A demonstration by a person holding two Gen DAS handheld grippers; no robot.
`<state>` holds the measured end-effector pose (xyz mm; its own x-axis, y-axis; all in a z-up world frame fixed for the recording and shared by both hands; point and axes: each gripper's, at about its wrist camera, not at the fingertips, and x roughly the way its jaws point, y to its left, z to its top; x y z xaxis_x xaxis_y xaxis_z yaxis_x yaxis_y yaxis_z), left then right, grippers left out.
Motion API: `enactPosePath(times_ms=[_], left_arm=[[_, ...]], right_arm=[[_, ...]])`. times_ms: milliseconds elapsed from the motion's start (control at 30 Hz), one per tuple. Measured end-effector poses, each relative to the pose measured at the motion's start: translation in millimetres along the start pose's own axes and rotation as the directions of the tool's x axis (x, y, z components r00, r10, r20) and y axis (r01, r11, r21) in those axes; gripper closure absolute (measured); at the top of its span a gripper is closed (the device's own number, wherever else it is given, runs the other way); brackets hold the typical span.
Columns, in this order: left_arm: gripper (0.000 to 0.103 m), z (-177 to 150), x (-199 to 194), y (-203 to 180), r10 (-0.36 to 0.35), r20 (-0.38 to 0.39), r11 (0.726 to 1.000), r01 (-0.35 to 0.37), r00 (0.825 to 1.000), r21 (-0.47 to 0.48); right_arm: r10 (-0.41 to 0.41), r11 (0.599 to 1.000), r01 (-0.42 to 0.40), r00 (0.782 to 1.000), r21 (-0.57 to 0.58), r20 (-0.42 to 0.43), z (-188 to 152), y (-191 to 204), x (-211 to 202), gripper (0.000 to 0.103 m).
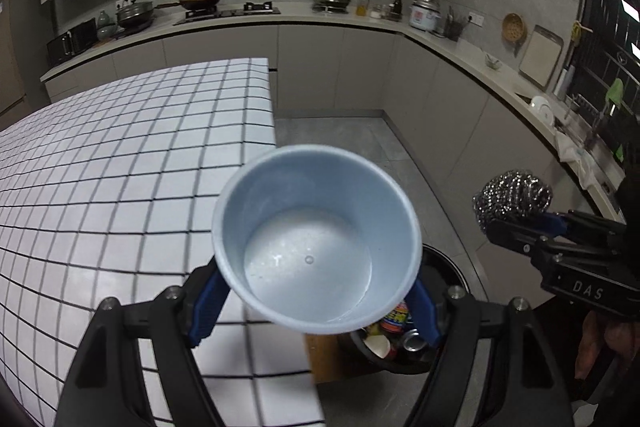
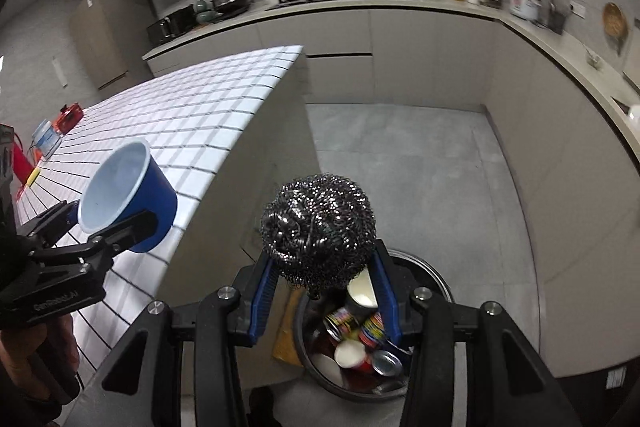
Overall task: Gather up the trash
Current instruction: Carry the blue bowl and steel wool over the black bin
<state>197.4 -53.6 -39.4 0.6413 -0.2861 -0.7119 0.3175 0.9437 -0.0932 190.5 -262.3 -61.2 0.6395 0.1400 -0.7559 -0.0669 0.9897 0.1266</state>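
In the left wrist view, the left gripper point(image 1: 316, 307) has its blue fingers point(image 1: 208, 303) clamped on both sides of a cup point(image 1: 316, 239), mouth toward the camera, above the tiled worktop point(image 1: 120, 167) edge and the bin point(image 1: 400, 347) on the floor; the right gripper point(image 1: 516, 219), marked "DAS", grips a steel scourer point(image 1: 512, 197). In the right wrist view, the scourer point(image 2: 318, 229) sits squeezed between the blue fingers point(image 2: 264, 299) directly over the bin point(image 2: 360, 339) of cans and cups, while the left gripper point(image 2: 108, 227), lettering unclear, holds the cup point(image 2: 124, 187) over the worktop point(image 2: 200, 115).
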Motion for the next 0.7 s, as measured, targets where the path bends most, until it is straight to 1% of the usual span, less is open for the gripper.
enactPosePath(times_ms=[167,400,567,700], left_arm=[[0.025,-21,9,-34,-0.037,-0.031,0.999,0.037,0.999,0.010],[0.025,-49,39,-72,-0.080,-0.107,0.997,0.082,0.991,0.009],[0.025,-66,56,-87,-0.090,-0.143,0.996,0.091,0.986,0.000],[0.025,-78,71,-92,-0.085,-0.178,0.996,0.083,0.980,-0.016]], right_arm=[[-0.041,0.999,0.042,0.999,0.018,-0.029,-27,-30,-5,0.056],[-0.078,0.997,0.080,0.992,0.017,-0.097,-62,-66,8,0.056],[-0.107,0.994,0.104,0.984,-0.029,-0.144,-84,-80,26,0.056],[-0.098,0.995,0.090,0.980,-0.054,-0.176,-96,-89,41,0.056]])
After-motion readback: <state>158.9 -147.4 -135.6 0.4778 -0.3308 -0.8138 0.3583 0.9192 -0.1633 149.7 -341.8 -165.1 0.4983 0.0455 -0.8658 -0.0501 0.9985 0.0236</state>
